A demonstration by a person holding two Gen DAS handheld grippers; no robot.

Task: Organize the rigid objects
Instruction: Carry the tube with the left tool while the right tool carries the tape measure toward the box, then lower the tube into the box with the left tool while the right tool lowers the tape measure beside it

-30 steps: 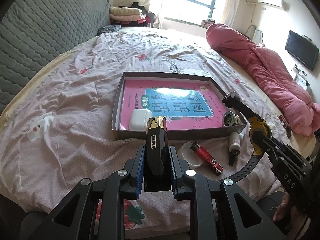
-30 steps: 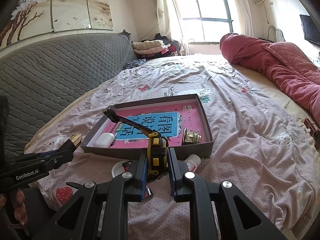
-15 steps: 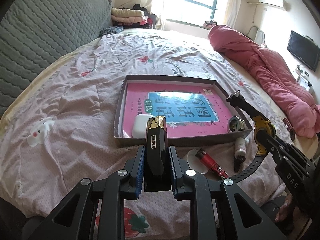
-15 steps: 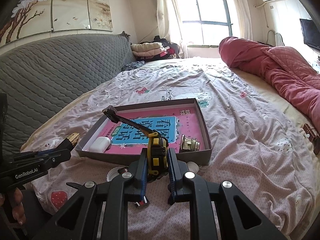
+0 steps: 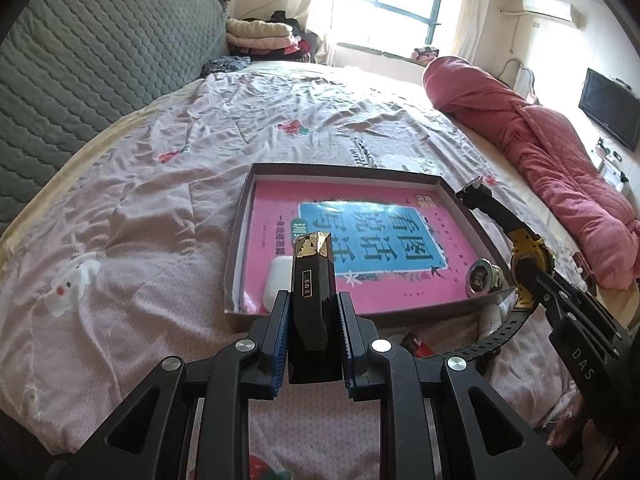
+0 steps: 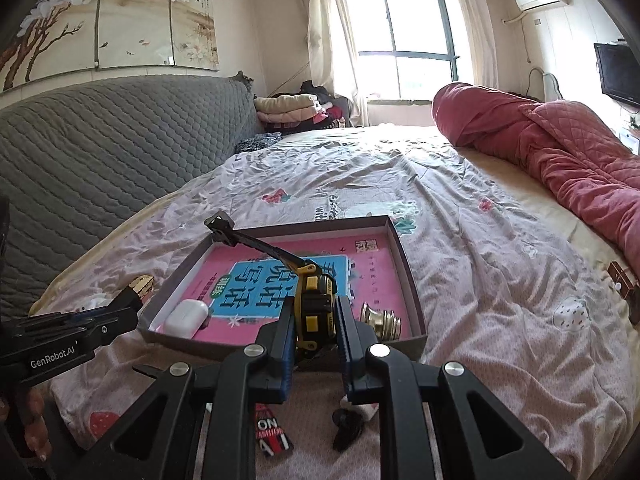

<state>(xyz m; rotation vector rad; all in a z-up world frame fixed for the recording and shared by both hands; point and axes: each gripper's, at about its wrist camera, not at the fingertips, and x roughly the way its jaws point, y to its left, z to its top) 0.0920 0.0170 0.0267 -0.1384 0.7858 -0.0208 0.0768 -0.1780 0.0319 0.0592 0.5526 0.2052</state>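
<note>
Both of our hands had come forward toward the tray point(image 5: 238, 264) since the earlier frames, so the box filled more of each view and the small things on the bedsheet point(image 5: 140, 240) had slid under the grippers.

We judged that we were in the carrying step: two objects were lifted and not yet set down. Our left gripper point(image 5: 313, 322) held a dark bottle with a gold cap point(image 5: 312, 280) upright, with its jaws narrow and both pads pressed on the bottle's sides. Our right gripper point(image 6: 314, 326) was clamped on the case of a yellow and black watch point(image 6: 314, 300), and the strap stood out over the tray.

Inside the tray, on the pink book point(image 6: 320, 280), lay a white earbud case point(image 6: 187, 318) at the near left and a gold cap-like piece point(image 6: 380, 320) at the near right. A red lighter point(image 6: 272, 436) and a small dark item were on the sheet, before the tray.

We think the next move called for lowering each object onto a free place of the book, away from the earbud case, and only then opening the jaws.
</note>
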